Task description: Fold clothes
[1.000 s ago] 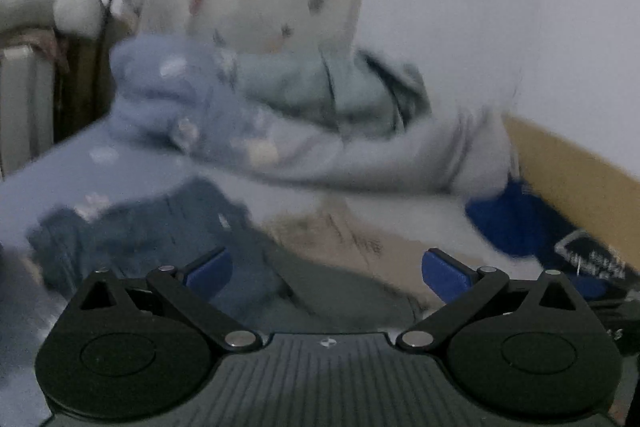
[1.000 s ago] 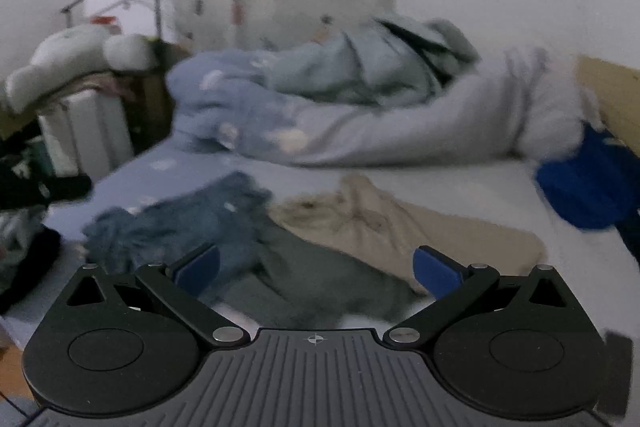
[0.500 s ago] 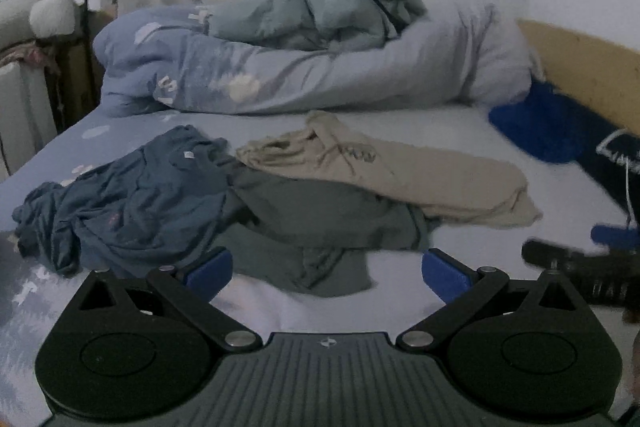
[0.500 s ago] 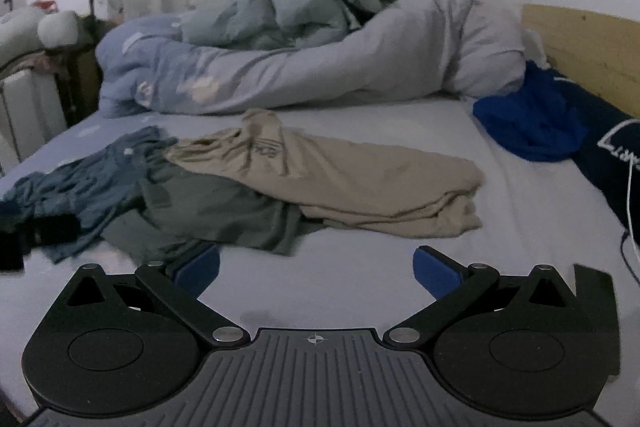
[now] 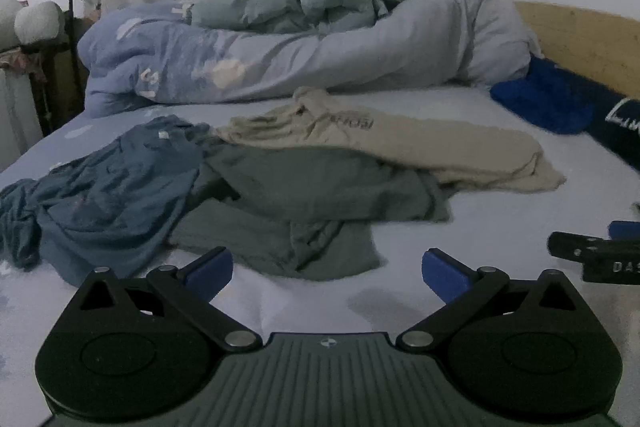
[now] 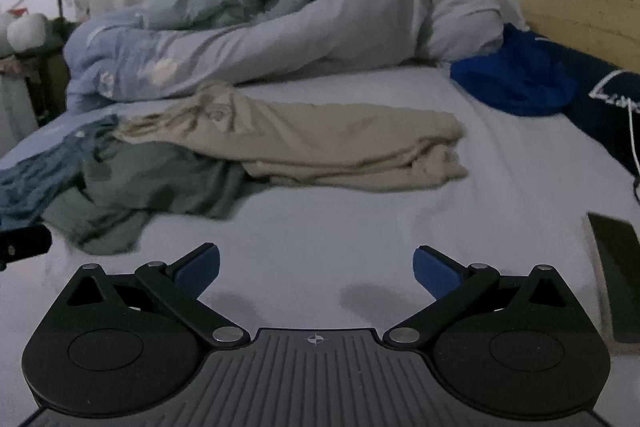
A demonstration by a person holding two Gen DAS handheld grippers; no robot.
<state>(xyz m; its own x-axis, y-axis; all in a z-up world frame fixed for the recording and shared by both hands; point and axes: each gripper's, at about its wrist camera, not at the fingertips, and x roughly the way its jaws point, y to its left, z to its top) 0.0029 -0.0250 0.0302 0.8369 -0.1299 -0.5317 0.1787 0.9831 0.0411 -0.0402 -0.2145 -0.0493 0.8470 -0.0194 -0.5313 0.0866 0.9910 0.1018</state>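
Lying crumpled ahead of my left gripper (image 5: 327, 269), the grey-green shirt (image 5: 304, 195) is overlapping the blue garment (image 5: 104, 195) to its left and the beige shirt (image 5: 400, 143) beyond. I am holding both grippers wide open and empty over the bed sheet (image 6: 360, 227); the right gripper (image 6: 316, 265) is pointing at bare sheet, the beige shirt ahead, a rumpled duvet (image 6: 280, 35) farther back.
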